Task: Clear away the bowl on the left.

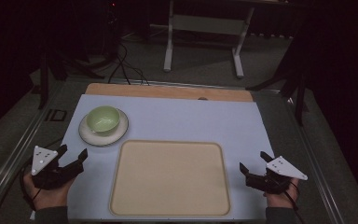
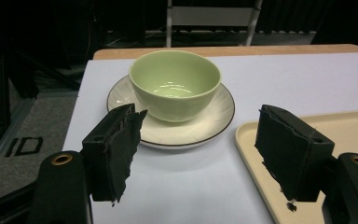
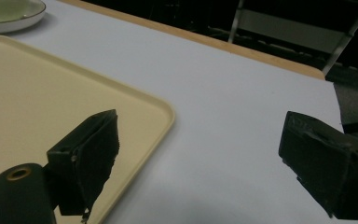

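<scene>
Bowl (image 2: 175,85): green, upright on a white saucer (image 2: 214,127) at the table's far left corner
Left gripper (image 1: 72,156): jaws wide apart, nothing between them, bowl just ahead and apart from them
Right gripper (image 1: 252,163): jaws spread wide, holding nothing, well apart from the bowl
Tray (image 1: 169,178): beige, lying between the two grippers, bare

Beige tray (image 1: 170,177) on pale table (image 1: 186,119)

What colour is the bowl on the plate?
The bowl is pale green, seen best in the left gripper view.
</scene>
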`<state>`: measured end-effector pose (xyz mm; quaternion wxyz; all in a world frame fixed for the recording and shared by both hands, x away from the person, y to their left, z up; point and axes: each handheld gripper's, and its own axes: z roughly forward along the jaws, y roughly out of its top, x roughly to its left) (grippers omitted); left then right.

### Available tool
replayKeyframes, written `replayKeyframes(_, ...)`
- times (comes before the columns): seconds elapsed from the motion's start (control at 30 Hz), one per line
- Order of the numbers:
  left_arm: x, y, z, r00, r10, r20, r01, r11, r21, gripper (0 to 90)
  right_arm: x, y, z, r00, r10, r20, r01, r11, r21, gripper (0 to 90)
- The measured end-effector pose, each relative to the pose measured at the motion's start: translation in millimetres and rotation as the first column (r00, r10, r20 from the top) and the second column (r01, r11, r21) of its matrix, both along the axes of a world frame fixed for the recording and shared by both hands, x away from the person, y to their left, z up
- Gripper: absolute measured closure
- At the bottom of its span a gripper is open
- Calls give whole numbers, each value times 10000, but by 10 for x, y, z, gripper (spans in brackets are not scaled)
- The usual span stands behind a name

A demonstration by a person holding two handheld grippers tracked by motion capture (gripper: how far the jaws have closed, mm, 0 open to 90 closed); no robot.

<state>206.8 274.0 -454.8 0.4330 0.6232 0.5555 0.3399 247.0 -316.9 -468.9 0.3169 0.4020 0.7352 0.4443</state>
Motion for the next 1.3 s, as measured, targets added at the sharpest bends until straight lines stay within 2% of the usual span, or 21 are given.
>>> replayKeyframes(0.17, 3, -34, 3, 10000, -33, 2, 33, 10000, 59, 298, -16, -4, 19, 9998, 48, 208, -50, 9999, 101, 118)
replayKeyframes(0.2, 5, -40, -2, 10000, -38, -83, 39, 10000, 40, 302, -18, 7, 22, 9996, 94, 284, -95, 9999, 47, 118)
replayKeyframes(0.27, -17, -56, 8, 10000, 75, -9, -75, 9999, 105, 318, -20, 25, 22, 9993, 150, 328, -148, 9999, -42, 116)
replayKeyframes(0.5, 21, -98, 59, 9999, 15, -154, -14, 9999, 108, 324, -24, 27, 21, 9993, 189, 333, -187, 9998, -45, 112)
replayKeyframes(0.63, 52, -114, 132, 9998, -156, -108, 156, 9999, 8, 323, -27, 17, 23, 9990, 216, 379, -217, 9998, 21, 113)
replayKeyframes(0.77, 78, -122, 178, 9998, -197, -104, 198, 9998, 81, 322, -28, 8, 21, 9988, 290, 382, -296, 9995, 140, 116)
replayKeyframes(0.9, 166, -120, 262, 9999, -46, -146, 47, 9999, 91, 327, -35, -2, 32, 9983, 283, 509, -293, 9994, 190, 116)
replayKeyframes(1.0, 231, -100, 302, 9996, 215, -176, -214, 9998, 41, 325, -30, 11, 28, 9984, 276, 494, -279, 9996, 58, 135)
replayKeyframes(1.3, 415, -149, 360, 9999, 82, -133, -77, 9994, 343, 319, -25, 9, 33, 9980, 329, 542, -336, 9994, 128, 135)
